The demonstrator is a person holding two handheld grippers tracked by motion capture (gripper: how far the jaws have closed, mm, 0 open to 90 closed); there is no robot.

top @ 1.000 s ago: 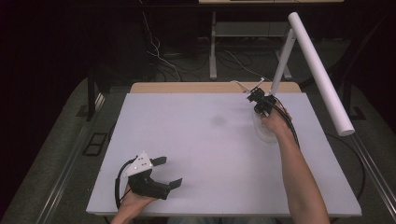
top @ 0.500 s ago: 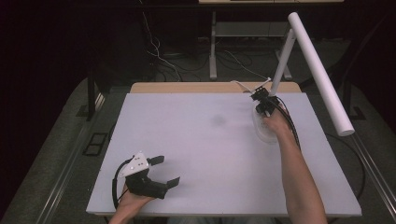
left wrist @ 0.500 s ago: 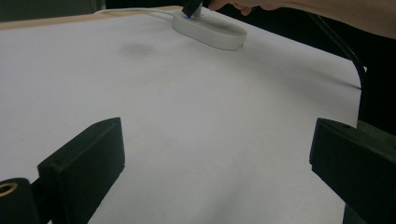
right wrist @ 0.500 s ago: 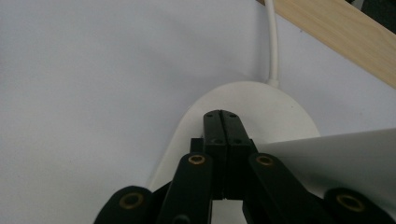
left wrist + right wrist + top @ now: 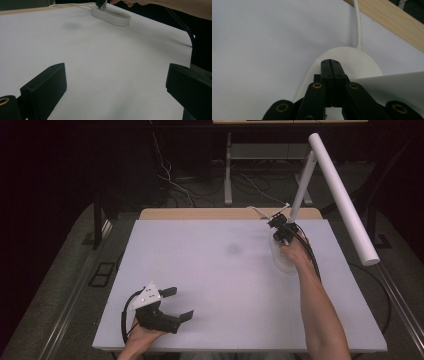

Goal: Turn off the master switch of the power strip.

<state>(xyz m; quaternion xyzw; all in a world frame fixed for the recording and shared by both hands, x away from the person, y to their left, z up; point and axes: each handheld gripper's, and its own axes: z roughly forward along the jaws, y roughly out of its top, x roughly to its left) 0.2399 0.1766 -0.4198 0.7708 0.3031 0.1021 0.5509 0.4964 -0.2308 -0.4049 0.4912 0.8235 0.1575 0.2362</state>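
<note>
The surface (image 5: 220, 285) is a pale sheet laid over a wooden top whose far edge shows as a tan strip (image 5: 210, 213). A faint grey smudge (image 5: 233, 249) marks the sheet near its middle, toward the far side.

Left tool (image 5: 179, 304): held in the person's left hand (image 5: 145, 332) at the near left corner of the surface. Its jaws are spread wide with nothing between them. A grey three-cornered plate (image 5: 146, 296) sits on top, and a black cable (image 5: 125, 317) loops beside it. In the left gripper view, the two black jaws stand well apart over bare sheet.

Right tool (image 5: 278, 224): held in the person's right hand (image 5: 295, 251) at the far right of the surface, forearm reaching across from the near edge. In the right gripper view, its jaws are pressed together with no gap, tips poised over the lamp base (image 5: 352, 62). Whether the tips touch the base cannot be told.

Desk lamp: the white oval base (image 5: 111, 16) lies on the sheet at the far right. A white cord (image 5: 357, 23) leaves its far end toward the wooden edge. A white stem (image 5: 301, 185) rises from the base and carries a long white tube head (image 5: 342, 195), which slants toward the near right above the surface edge.
</note>
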